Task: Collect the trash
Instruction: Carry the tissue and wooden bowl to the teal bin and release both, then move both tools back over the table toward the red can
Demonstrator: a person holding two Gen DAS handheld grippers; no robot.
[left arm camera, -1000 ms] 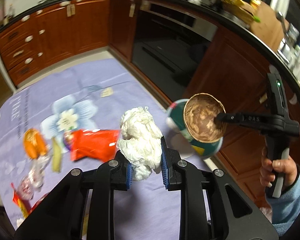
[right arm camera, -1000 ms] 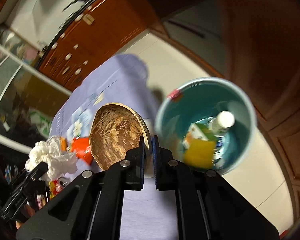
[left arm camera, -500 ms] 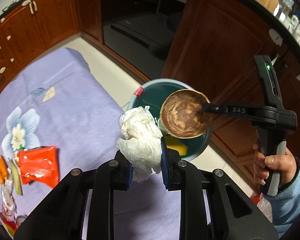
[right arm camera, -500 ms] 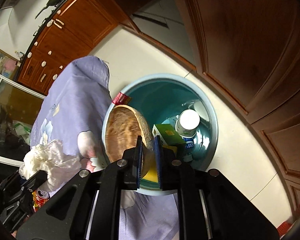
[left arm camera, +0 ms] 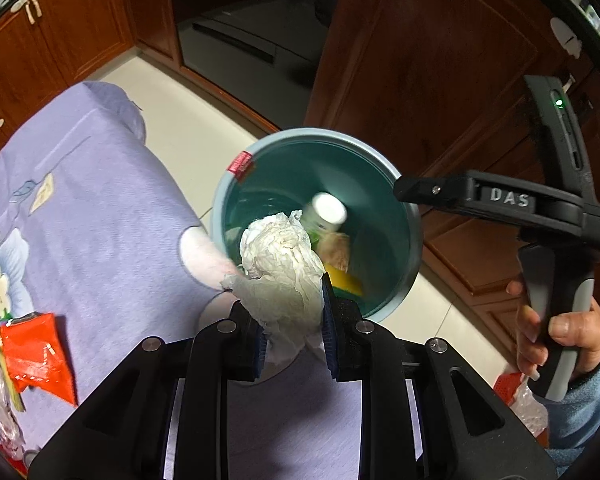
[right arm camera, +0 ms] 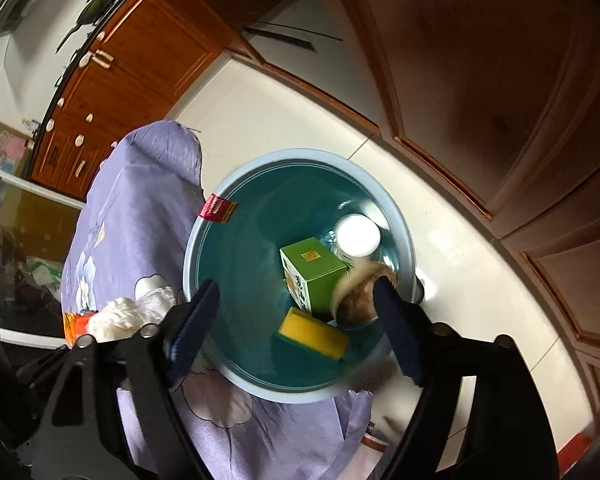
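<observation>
left gripper [left arm camera: 292,338] clenched on a crumpled paper wad [left arm camera: 282,276], held just above the near rim of the teal bin [left arm camera: 410,236]; the bin stands on the floor beside the purple cloth [left arm camera: 100,216]; right gripper [right arm camera: 296,328] is over the bin w/ jaws opening & nothing between the pads; a brown shell-like bowl [right arm camera: 358,294] is blurred inside the bin, just beside the right pad, prob. dropping in.

also in the bin: green box [right arm camera: 312,270], white-capped bottle [right arm camera: 358,236], yellow sponge [right arm camera: 312,338]; trash left on the cloth, well away from the bin: orange-red wrapper [left arm camera: 36,354] & clear crinkly plastic [left arm camera: 4,408].

handling: wad looks v. light, soft, squashes easily; pads bite its lower middle, which seems a fair hold; likely falls straight once let go, tho a fold might cling to a pad; wrapper prob. thin & slippery, best pinched at an edge.

writing: "DAS" on the right gripper's body; red label [right arm camera: 216,209] on the bin rim, print too small to read; box print not legible.
</observation>
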